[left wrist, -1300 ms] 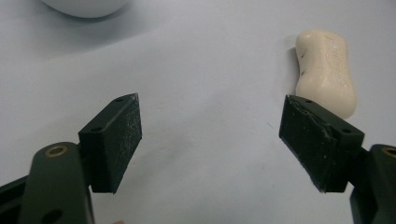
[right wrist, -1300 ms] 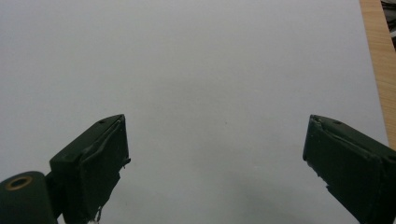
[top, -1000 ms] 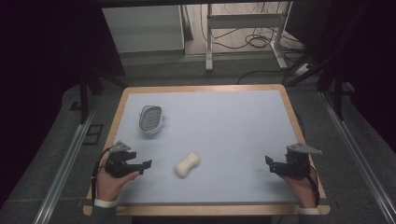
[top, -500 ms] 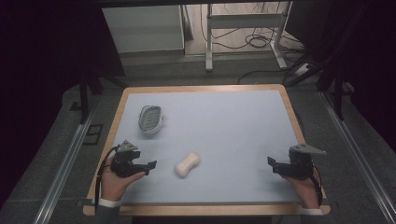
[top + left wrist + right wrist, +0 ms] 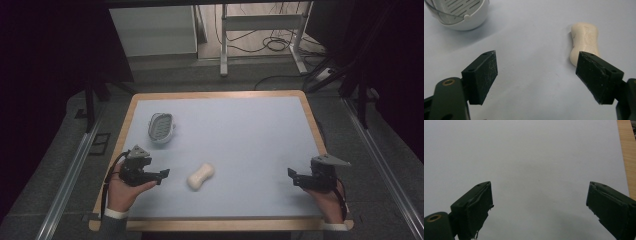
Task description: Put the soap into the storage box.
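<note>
The left gripper, jaws spread and empty, sits low on the table with the soap bar just beside it to the right, long axis slanting away. Behind it, the white slotted dish looks empty, though its floor is hard to read. The right gripper, also spread, is well apart from the bar.

Cream waisted soap bar flat on table; white slotted soap dish well apart.

light: table evenly lit | surroundings dark | shadows soft | gripper views slightly soft
</note>
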The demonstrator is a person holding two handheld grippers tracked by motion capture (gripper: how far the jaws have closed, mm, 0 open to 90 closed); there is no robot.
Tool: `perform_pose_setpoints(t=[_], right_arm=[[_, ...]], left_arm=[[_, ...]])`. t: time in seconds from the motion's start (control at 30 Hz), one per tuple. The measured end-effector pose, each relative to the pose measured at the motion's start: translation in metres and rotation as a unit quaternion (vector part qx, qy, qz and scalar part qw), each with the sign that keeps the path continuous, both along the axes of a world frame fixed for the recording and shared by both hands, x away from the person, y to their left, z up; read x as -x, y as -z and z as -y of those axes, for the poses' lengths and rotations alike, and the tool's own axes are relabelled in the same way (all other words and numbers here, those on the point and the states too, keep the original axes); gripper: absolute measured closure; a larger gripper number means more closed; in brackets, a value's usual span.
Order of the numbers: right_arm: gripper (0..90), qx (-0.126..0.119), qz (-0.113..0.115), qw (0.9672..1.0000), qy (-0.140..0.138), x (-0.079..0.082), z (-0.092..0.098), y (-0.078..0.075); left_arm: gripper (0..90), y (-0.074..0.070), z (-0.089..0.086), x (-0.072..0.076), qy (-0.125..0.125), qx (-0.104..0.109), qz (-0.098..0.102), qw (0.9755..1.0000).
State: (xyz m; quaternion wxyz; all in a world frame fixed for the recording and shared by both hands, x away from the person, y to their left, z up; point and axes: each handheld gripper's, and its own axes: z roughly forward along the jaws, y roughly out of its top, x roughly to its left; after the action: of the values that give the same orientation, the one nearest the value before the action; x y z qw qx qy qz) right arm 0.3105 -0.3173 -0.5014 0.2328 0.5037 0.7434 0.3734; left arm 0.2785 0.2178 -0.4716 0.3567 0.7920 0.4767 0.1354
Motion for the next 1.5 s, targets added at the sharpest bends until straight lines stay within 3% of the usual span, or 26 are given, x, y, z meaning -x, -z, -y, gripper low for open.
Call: perform_pose_setpoints(t=[0.77,1.5], right_arm=[[6.4,0.003,-0.004,1.0000,-0.002,0.000,0.001,0.001],[6.5,0.006,-0.008,0.9999,-0.003,-0.001,0.001,0.002]], left_arm=[[17.8,-0.015,0.023,-0.013,0.033,-0.023,0.002,0.9992],[18.0,-0.016,0.049,-0.030,0.062,-0.049,-0.009,0.9968]])
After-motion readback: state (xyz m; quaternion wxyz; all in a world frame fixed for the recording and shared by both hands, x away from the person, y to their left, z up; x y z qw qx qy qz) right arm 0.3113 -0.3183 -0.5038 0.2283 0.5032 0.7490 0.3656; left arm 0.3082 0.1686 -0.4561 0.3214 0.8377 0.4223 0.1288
